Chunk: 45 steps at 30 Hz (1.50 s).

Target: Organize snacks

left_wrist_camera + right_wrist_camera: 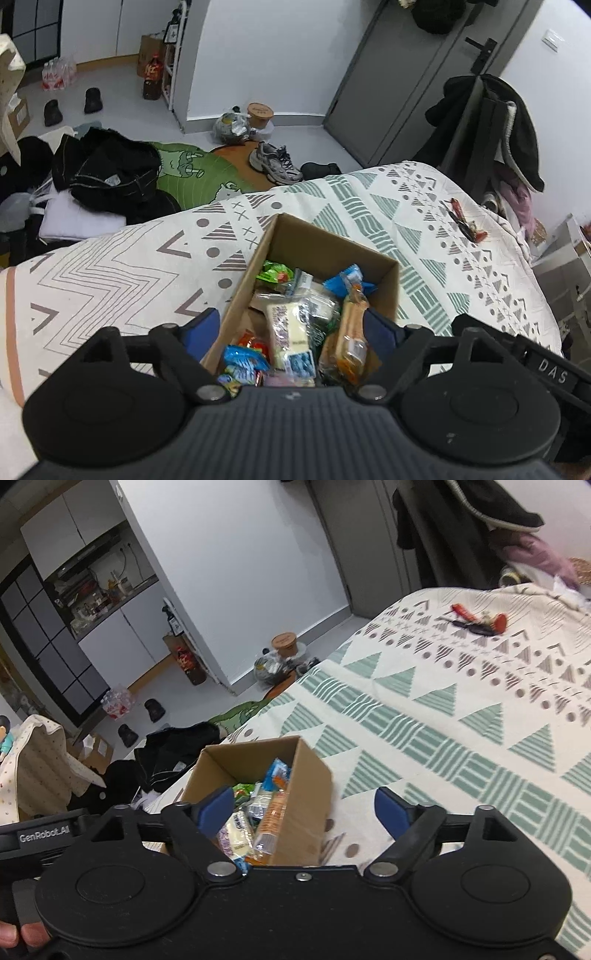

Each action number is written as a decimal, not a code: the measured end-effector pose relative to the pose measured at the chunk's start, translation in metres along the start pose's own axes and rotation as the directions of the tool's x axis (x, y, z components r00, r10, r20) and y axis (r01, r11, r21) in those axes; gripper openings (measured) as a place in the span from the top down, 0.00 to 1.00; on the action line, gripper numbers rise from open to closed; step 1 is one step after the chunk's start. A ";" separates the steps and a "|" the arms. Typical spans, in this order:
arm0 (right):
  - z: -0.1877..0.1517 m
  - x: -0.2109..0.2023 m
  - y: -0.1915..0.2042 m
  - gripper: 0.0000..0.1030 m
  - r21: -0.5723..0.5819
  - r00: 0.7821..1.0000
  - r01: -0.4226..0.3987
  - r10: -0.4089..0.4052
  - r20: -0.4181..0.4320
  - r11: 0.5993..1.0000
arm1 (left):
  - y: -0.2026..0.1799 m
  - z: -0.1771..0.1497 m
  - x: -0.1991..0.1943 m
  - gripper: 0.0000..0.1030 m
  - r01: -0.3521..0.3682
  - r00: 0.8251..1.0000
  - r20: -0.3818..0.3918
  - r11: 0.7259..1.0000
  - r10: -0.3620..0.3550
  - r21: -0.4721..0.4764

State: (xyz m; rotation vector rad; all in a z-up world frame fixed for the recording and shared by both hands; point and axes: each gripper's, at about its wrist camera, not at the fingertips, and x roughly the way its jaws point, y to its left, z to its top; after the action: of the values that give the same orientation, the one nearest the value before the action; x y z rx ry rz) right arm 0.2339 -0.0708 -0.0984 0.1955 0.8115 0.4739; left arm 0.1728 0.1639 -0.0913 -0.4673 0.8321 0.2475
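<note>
An open cardboard box stands on the bed, filled with snack packets: a green one, a blue one, a pale yellow one and an orange one. My left gripper hovers above the box's near end, open and holding nothing; its left finger sits outside the box's left wall. In the right wrist view the same box lies low and left of centre. My right gripper is open over its right wall, nothing pressed between the blue pads.
The patterned bedspread spreads all around the box. Small red and black items lie on the bed's far side. Past the bed edge are dark clothes, a sneaker and a chair draped in clothing.
</note>
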 end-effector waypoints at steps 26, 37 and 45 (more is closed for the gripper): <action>-0.034 -0.135 -0.020 0.00 0.015 0.993 0.044 -0.045 0.111 0.999 | -0.041 -0.062 -0.098 0.05 0.029 0.998 0.057 0.992 -0.037 0.126; -0.069 -0.179 -0.019 0.00 0.044 0.988 0.088 -0.093 0.126 0.995 | -0.051 -0.096 -0.135 0.00 0.070 0.995 0.053 0.979 -0.082 0.190; -0.085 -0.203 -0.013 0.00 0.009 0.987 0.098 -0.098 0.126 0.995 | -0.045 -0.111 -0.162 0.00 0.066 0.994 0.071 0.976 -0.082 0.207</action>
State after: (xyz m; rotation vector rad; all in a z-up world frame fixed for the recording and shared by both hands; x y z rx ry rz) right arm 0.0558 -0.1798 -0.0286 0.1853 0.6949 0.3641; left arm 0.0119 0.0657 -0.0195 -0.2926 0.7525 0.1090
